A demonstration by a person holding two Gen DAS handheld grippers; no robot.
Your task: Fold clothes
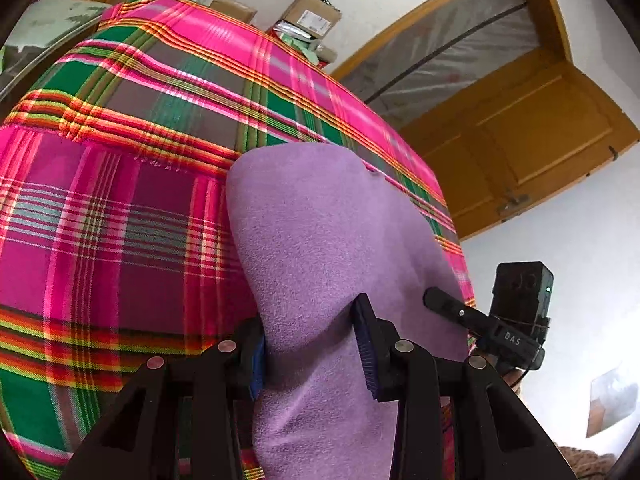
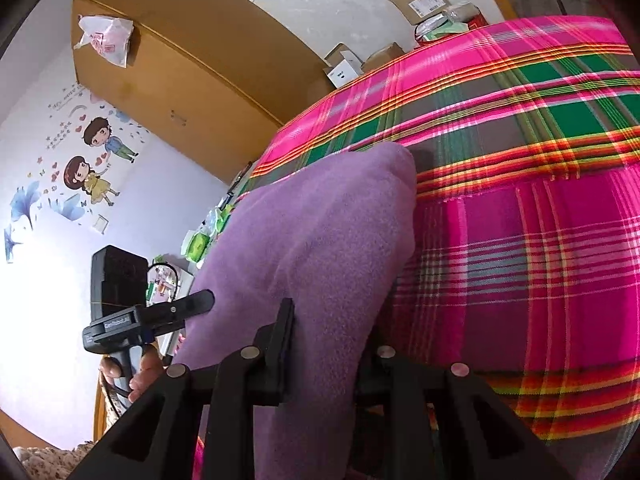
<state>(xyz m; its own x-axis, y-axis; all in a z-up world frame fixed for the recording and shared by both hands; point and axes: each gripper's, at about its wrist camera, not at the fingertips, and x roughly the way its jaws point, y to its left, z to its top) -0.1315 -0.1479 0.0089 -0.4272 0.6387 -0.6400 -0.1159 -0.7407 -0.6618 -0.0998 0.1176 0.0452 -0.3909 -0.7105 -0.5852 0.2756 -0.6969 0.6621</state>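
Black jaws of the left gripper (image 1: pixel 316 354) and right gripper (image 2: pixel 326 350) each clamp the purple cloth (image 1: pixel 320 232), which stretches lengthwise away from both across the plaid bedspread (image 1: pixel 120 184).

A bed spread with a pink-and-green plaid cloth (image 1: pixel 132 208) carries a purple fleece garment (image 1: pixel 320 240) lying on it.

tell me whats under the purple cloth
The plaid sheet lies beneath and around the purple cloth, which both grippers hold. Whatever sits directly under the cloth's middle is covered.
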